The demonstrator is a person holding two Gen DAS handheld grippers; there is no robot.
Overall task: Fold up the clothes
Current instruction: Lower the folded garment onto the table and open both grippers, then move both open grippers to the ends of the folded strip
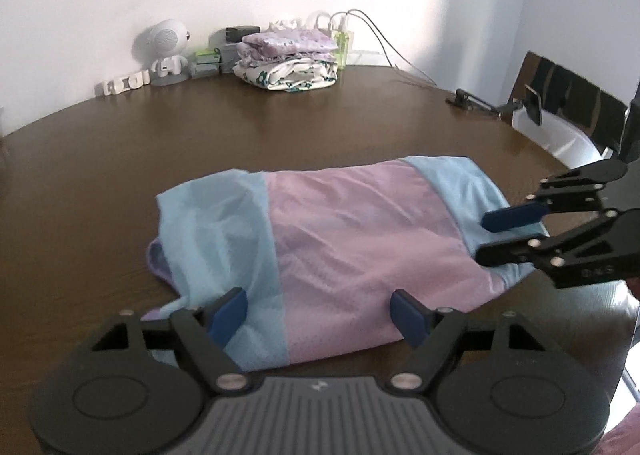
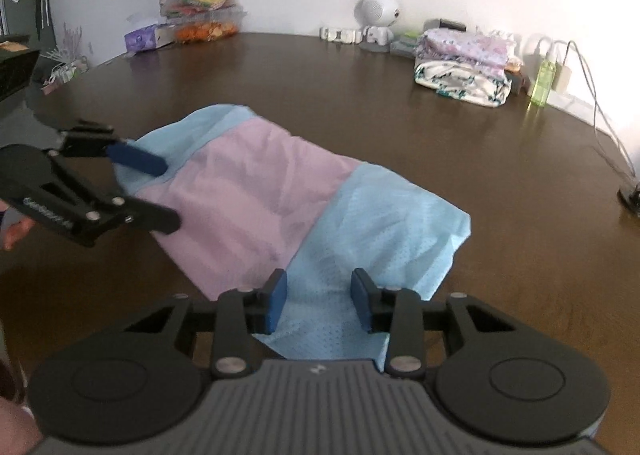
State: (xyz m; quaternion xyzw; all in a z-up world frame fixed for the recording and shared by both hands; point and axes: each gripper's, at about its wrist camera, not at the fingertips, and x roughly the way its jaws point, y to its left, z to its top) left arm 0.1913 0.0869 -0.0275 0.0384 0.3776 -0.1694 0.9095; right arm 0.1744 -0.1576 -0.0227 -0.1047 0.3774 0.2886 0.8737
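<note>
Fingers (image 1: 228, 315) of both your left gripper (image 1: 320, 317) and right gripper (image 2: 319, 301) are spread over the garment (image 1: 360, 239); slippery mesh may unfold or slide toward the folded stack (image 1: 286, 61) if you pinch one layer.

No readable text anywhere. Small embossed logo mark on the grey body of the left tongs (image 1: 320, 315), at 6 o'clock in its own view, not legible. Same mark on the right tongs (image 2: 318, 297) body. Raised lettering on the side arm of each tongs as seen from the other camera, blurred, unreadable. White block letters (image 1: 124, 85) on the table (image 1: 360, 127), 10 o'clock, can't make out.
</note>
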